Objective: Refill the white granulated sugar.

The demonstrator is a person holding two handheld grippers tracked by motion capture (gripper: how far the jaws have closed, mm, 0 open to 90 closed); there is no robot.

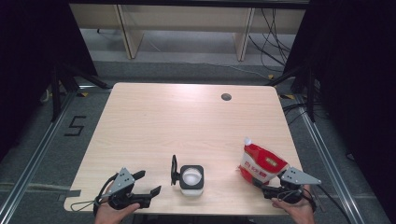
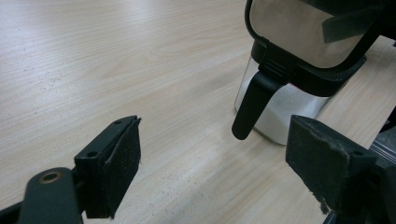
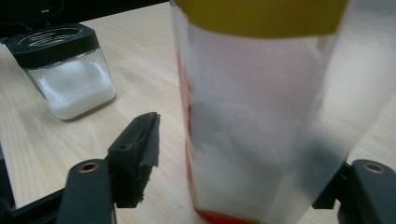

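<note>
Left tool (image 1: 148,183): at the near left edge of the worktop (image 1: 187,116), held in a hand (image 1: 114,213). Its jaws stand wide apart with nothing between them, clear of the wood in the left gripper view.

Jar (image 1: 192,179): near the middle of the front edge, just right of the left tool and apart from it. Square, clear-walled, with a black rim. Its hinged lid (image 1: 174,170) stands open on the left side. White powder fills the lower part, seen in the right gripper view (image 3: 74,91).

Pouch (image 1: 259,164): near the front right corner, red and white, spout uppermost, leaning.

Right tool (image 1: 266,185): at the foot of the pouch, held in a hand (image 1: 296,210). Its jaws are parted; the pouch stands between them, and the one pad in plain sight is clear of it.
</note>
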